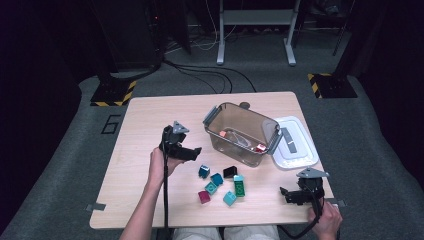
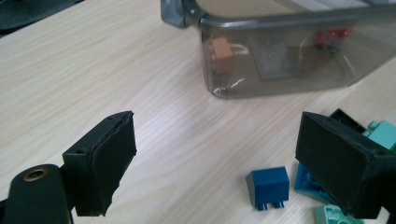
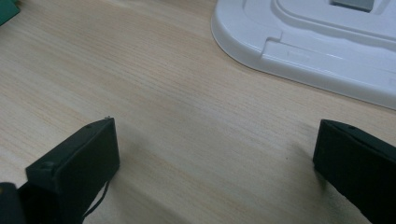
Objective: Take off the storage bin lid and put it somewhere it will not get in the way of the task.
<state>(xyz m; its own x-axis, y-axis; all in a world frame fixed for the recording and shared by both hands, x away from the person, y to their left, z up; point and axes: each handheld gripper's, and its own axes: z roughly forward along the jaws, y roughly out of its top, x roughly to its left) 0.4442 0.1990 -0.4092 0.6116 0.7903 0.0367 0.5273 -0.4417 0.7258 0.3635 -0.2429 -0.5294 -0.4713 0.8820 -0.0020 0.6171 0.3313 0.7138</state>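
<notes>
Hovering with jaws apart and nothing between them, the left gripper [image 1: 192, 152] faces the dark blue brick [image 2: 268, 186], which lies on the table [image 1: 145, 125] just beside the other bricks [image 1: 222, 187], near the bin [image 1: 242, 132]. The right gripper [image 1: 287, 195] rests spread near the lid [image 3: 308, 42].

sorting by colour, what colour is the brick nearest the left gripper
Dark blue brick, clearest in the left gripper view.

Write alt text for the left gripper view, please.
Two open black fingers frame a wooden table, with a dark blue block lying between them. Behind stands a clear bin holding blocks; teal blocks sit at right.
</notes>
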